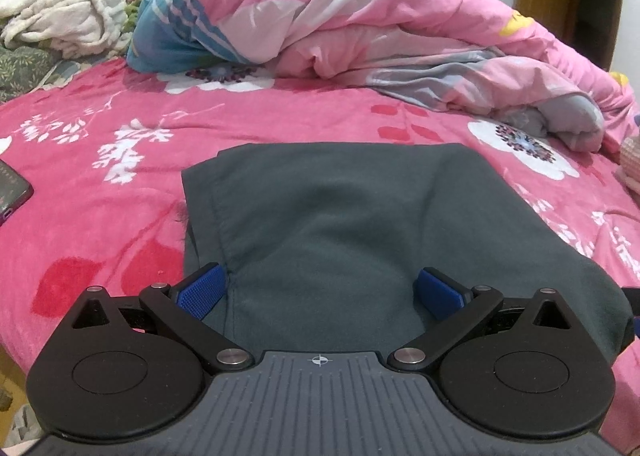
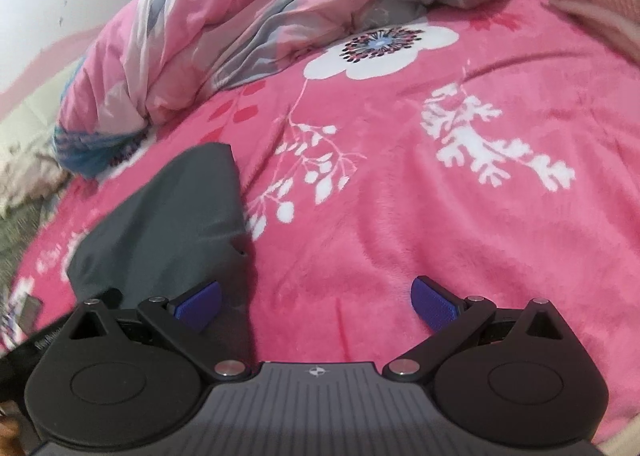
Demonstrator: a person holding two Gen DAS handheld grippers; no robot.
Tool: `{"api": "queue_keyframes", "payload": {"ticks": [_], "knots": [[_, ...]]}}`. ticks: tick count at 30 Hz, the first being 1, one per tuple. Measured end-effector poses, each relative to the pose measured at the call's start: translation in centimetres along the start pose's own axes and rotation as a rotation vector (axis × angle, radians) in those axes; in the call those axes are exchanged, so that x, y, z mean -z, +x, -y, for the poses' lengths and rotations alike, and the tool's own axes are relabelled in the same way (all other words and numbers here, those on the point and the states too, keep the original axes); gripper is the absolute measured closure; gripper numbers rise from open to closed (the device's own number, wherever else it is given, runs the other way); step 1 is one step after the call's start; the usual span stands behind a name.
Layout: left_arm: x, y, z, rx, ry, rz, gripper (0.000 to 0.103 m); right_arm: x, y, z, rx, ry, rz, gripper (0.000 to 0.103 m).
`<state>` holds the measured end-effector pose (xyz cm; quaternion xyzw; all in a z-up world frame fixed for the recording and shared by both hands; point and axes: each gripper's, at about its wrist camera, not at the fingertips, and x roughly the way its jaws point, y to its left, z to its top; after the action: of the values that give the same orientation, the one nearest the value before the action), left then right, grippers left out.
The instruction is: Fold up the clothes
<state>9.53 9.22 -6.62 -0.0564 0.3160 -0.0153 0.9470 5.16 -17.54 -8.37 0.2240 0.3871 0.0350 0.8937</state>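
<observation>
Dark grey garment [image 1: 320, 224] lies straight ahead under the left gripper [image 1: 320, 292], jaws spread, empty; right gripper [image 2: 316, 302], also released, sits off its right edge.

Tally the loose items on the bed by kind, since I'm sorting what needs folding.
Dark grey garment: 1
Pink patterned quilt: 1
White fluffy blanket: 1
Phone: 1
Total: 4
</observation>
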Motion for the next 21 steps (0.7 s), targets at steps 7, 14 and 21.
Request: {"api": "queue_keyframes", "payload": {"ticks": [7, 14, 21], "knots": [[0.0, -0.1, 0.1, -0.011, 0.004, -0.008, 0.0, 0.0, -0.4, 1.8, -0.093, 0.081, 0.025, 0.0], [0.0, 0.0, 0.0, -0.007, 0.003, -0.013, 0.0, 0.0, -0.2, 1.2, -0.082, 0.023, 0.015, 0.0], [0.1, -0.1, -0.3, 0.014, 0.005, -0.007, 0.0, -1.3, 0.4, 0.3, -0.048, 0.03, -0.05, 0.0]]}}
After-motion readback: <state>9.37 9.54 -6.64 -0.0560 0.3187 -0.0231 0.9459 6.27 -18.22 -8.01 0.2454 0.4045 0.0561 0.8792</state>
